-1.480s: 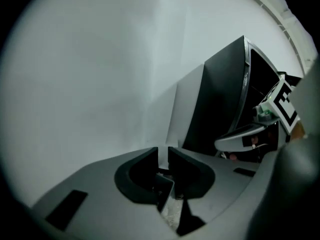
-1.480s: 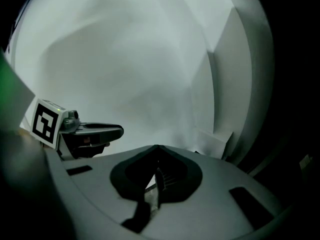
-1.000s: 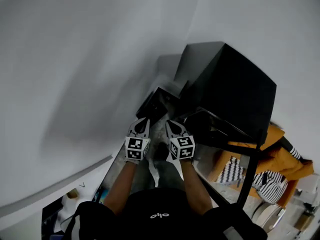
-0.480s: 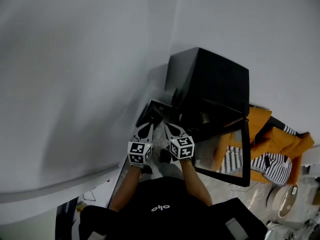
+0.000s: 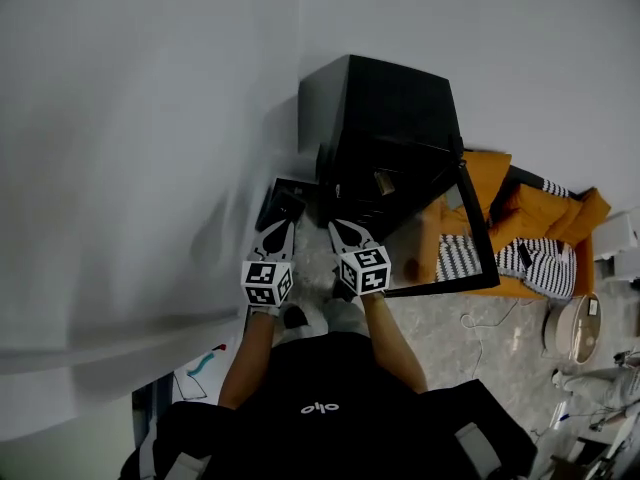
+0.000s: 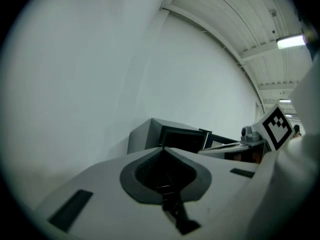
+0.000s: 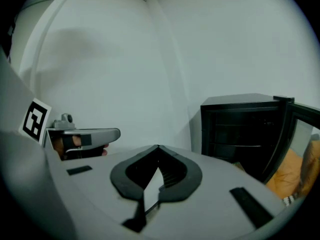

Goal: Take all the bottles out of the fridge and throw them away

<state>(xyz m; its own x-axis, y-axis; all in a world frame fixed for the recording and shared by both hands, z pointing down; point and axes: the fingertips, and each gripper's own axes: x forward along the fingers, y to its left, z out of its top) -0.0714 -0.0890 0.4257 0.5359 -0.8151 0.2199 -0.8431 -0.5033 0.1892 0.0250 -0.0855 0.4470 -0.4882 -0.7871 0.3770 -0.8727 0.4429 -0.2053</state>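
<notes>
The black fridge (image 5: 385,128) stands on the floor against the white wall, its glass door (image 5: 470,238) swung open to the right. Its dark shelves (image 7: 240,134) show in the right gripper view; I cannot make out any bottle there. My left gripper (image 5: 276,230) and right gripper (image 5: 342,232) are held side by side in front of the fridge, both pointing at it and short of it. Both are shut with nothing between the jaws. The left gripper view shows the fridge (image 6: 172,136) ahead and the right gripper (image 6: 272,129) beside it.
A dark box-like thing (image 5: 285,203) sits on the floor left of the fridge. Orange and striped cloth (image 5: 520,233) lies behind the open door. A round pale appliance (image 5: 572,328) and cables lie on the mottled floor (image 5: 470,338) at the right.
Both grippers have risen together and stayed shut. The head view has swung, so the fridge and its open door now show more fully and from farther back.
</notes>
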